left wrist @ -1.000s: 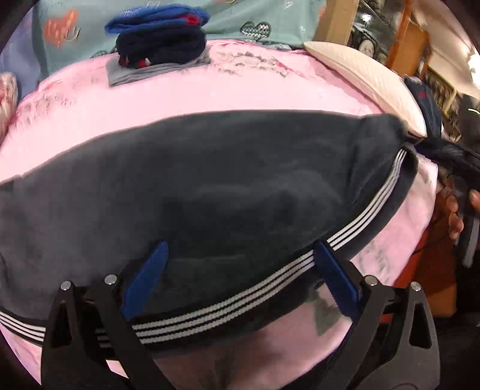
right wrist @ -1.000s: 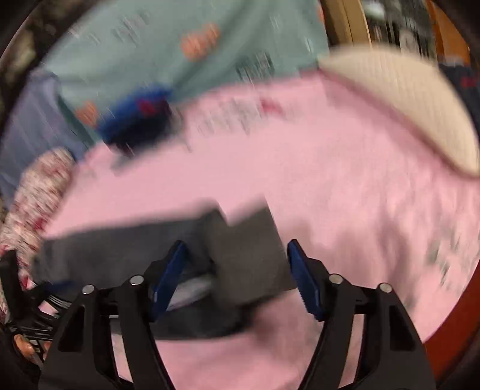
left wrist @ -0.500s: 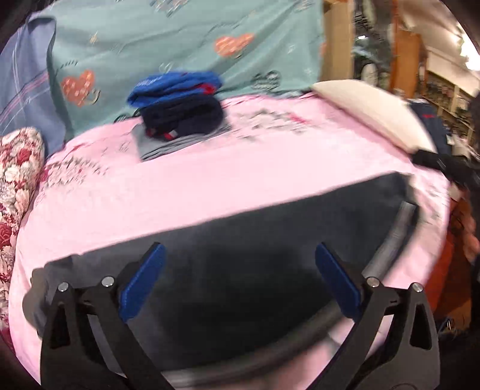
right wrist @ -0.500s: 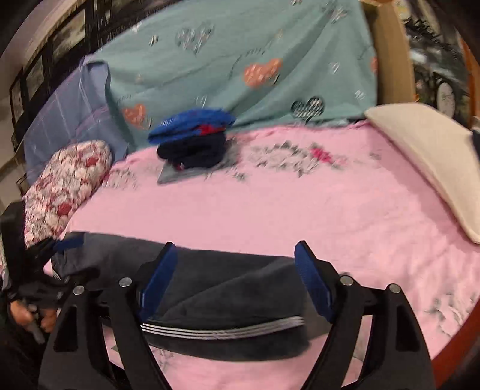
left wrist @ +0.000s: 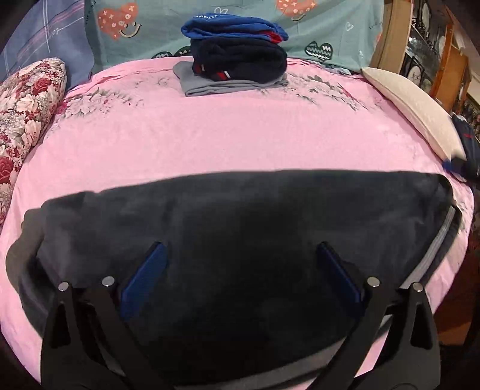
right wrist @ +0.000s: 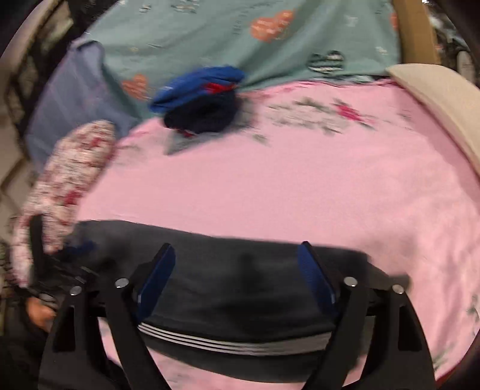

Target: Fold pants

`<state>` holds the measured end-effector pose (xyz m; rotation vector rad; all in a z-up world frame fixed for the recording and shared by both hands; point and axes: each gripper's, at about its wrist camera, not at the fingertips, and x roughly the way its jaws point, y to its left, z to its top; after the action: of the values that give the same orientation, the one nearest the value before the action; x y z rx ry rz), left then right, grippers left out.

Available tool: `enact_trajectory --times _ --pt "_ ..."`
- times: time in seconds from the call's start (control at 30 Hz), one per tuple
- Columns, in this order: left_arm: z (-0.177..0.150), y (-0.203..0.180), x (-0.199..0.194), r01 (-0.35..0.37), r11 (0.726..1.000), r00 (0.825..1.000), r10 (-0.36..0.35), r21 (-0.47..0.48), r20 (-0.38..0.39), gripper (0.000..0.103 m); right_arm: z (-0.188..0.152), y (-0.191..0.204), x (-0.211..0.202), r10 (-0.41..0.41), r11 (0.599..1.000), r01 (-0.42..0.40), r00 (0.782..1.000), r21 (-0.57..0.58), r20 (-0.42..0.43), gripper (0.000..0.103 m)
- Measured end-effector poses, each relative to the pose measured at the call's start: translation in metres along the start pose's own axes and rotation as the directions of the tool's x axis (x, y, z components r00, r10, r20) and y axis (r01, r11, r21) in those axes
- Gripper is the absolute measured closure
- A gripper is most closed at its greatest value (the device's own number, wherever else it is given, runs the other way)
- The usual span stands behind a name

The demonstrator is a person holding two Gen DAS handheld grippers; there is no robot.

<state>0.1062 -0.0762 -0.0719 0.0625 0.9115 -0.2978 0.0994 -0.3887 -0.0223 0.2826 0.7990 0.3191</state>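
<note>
Dark grey pants (left wrist: 240, 228) with white side stripes lie folded lengthwise across the near part of the pink bed (left wrist: 228, 135). My left gripper (left wrist: 240, 255) is open above the middle of the pants and holds nothing. My right gripper (right wrist: 235, 258) is open over the pants (right wrist: 240, 288) near the striped edge (right wrist: 228, 339) and holds nothing. The right wrist view is blurred. The left gripper and the hand that holds it show at the far left of the right wrist view (right wrist: 54, 270).
A stack of folded blue, navy and grey clothes (left wrist: 234, 63) sits at the back of the bed. A floral pillow (left wrist: 27, 102) lies at the left, a cream pillow (left wrist: 414, 111) at the right. A teal heart-print sheet (left wrist: 315, 27) hangs behind.
Both grippers have let go of the pants and drawn back from them. The pants now lie flat on the bed. The right wrist view still swings.
</note>
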Motion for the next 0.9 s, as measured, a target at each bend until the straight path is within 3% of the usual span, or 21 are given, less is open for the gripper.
enact_trajectory --times 0.07,0.13,0.2,0.37,0.47,0.5,0.57,0.67,0.83,0.9 --pt "-0.009 -0.001 0.002 0.0 0.999 0.999 0.001 0.038 -0.032 0.002 0.022 0.027 0.013 0.086 0.996 -0.087 0.996 -0.025 -0.026 0.003" --pt "-0.022 -0.008 0.004 -0.034 0.994 0.998 0.039 0.106 -0.046 0.002 0.041 0.055 0.043 0.161 0.985 -0.166 0.981 -0.039 -0.111 0.003" --pt "-0.032 -0.013 -0.001 -0.061 0.986 0.998 0.065 0.156 -0.017 0.002 0.056 0.087 0.087 0.22 0.97 -0.236 0.952 -0.052 -0.214 0.003" --pt "-0.038 -0.006 -0.005 -0.02 0.987 1.0 0.021 0.157 -0.009 0.002 0.064 0.125 0.191 0.239 0.961 -0.274 0.875 -0.026 -0.421 0.003" --pt "-0.04 -0.005 -0.006 -0.009 0.986 1.0 0.008 0.166 0.01 0.002 0.051 0.124 0.22 0.288 0.951 -0.302 0.803 0.06 -0.522 0.003" --pt "-0.042 -0.004 -0.006 -0.003 0.986 1.0 0.001 0.166 0.015 0.002 0.043 0.124 0.222 0.333 0.936 -0.337 0.763 0.098 -0.554 0.003" --pt "-0.044 -0.004 -0.007 0.001 0.986 1.0 -0.005 0.167 0.024 0.002 0.029 0.129 0.21 0.394 0.909 -0.394 0.705 0.136 -0.59 0.003" --pt "-0.043 -0.004 -0.006 0.002 0.986 1.0 -0.007 0.167 0.028 0.002 0.016 0.137 0.184 0.472 0.862 -0.481 0.648 0.159 -0.598 0.003" --pt "-0.041 -0.004 -0.005 0.002 0.986 1.0 -0.007 0.165 0.028 0.002 0.002 0.133 0.167 0.628 0.763 -0.552 0.51 0.336 -0.587 0.001" --pt "-0.041 -0.003 -0.004 0.0 0.987 1.0 -0.005 0.162 0.03 0.002 0.002 0.139 0.166 0.645 0.747 -0.564 0.484 0.353 -0.591 0.001"
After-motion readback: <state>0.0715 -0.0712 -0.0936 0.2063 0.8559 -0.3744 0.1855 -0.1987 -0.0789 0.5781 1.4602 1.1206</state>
